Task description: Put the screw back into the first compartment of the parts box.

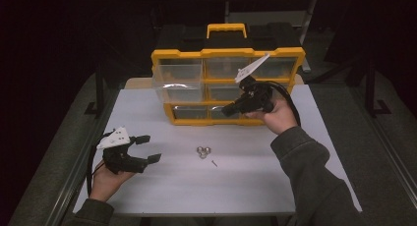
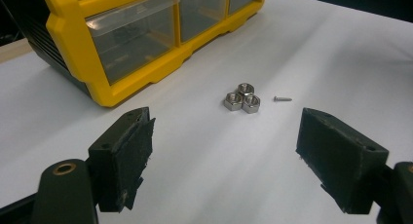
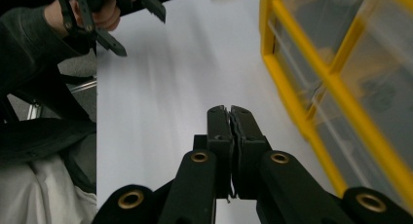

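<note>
The 3 nuts (image 1: 202,152) lay clustered on the table (image 1: 147,186), touching one another, a small screw (image 1: 214,162) just beside them, all well in front of the yellow organizer (image 1: 226,86). The right gripper (image 1: 227,110) hung before the organizer's lower drawers, jaws pressed together; whether something tiny sat between them, perhaps a screw, the blur hid. The left gripper (image 1: 147,148) rested near the table's left edge, jaws wide apart and holding nothing. Any drop-off would go best with the open middle-left drawer (image 1: 178,91) squarely under the jaws before release.
</note>
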The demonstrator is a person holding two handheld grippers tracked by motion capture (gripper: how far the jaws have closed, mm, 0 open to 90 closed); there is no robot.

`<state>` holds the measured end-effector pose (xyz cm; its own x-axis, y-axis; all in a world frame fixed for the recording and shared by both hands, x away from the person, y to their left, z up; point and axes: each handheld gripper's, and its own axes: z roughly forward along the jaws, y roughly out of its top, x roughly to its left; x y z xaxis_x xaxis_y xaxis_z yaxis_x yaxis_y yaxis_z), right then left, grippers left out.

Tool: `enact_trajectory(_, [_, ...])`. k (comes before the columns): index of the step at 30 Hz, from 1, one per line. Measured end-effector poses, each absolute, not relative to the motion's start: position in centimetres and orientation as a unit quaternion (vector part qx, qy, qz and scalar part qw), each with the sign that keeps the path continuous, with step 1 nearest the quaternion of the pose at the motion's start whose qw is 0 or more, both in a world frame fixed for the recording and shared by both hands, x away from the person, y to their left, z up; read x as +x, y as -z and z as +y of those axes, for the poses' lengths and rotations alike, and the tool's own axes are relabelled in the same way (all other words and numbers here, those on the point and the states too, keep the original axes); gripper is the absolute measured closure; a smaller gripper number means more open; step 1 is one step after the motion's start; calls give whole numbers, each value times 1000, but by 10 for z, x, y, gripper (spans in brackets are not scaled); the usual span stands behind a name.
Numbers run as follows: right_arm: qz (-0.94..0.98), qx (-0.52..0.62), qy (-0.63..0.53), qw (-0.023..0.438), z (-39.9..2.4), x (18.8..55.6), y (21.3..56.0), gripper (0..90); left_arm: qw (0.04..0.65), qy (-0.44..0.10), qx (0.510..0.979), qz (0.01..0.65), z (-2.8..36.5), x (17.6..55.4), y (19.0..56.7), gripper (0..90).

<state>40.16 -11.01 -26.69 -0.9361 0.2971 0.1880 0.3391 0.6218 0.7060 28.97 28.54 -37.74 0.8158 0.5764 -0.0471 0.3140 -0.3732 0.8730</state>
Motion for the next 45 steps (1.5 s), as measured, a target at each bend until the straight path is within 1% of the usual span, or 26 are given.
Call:
enact_trajectory(2, [-899,-168,404,17,-111,404,257,865,488,-135,819,271,285,290,378,206])
enact_trajectory(5, [-895,-171,411,17,-112,406,242,864,487,-134,820,271,285,289,377,206])
enact_trajectory(11, [-893,-159,422,0,-114,411,215,865,487,-136,820,269,285,290,377,206])
enact_trajectory(21, [-884,-159,440,-9,-109,416,172,865,491,-133,816,274,285,290,377,206])
enact_trajectory(28, [-886,-146,440,-24,-100,420,153,866,489,-129,817,277,285,289,376,206])
enact_trajectory(36, [-888,-137,439,-26,-81,422,131,866,485,-130,820,275,285,289,376,206])
enact_trajectory(41, [-892,-124,433,-32,-65,423,126,866,493,-132,815,275,285,289,376,207])
enact_trajectory(45, [-897,-120,424,-33,-52,426,127,865,485,-132,820,273,285,289,375,207])
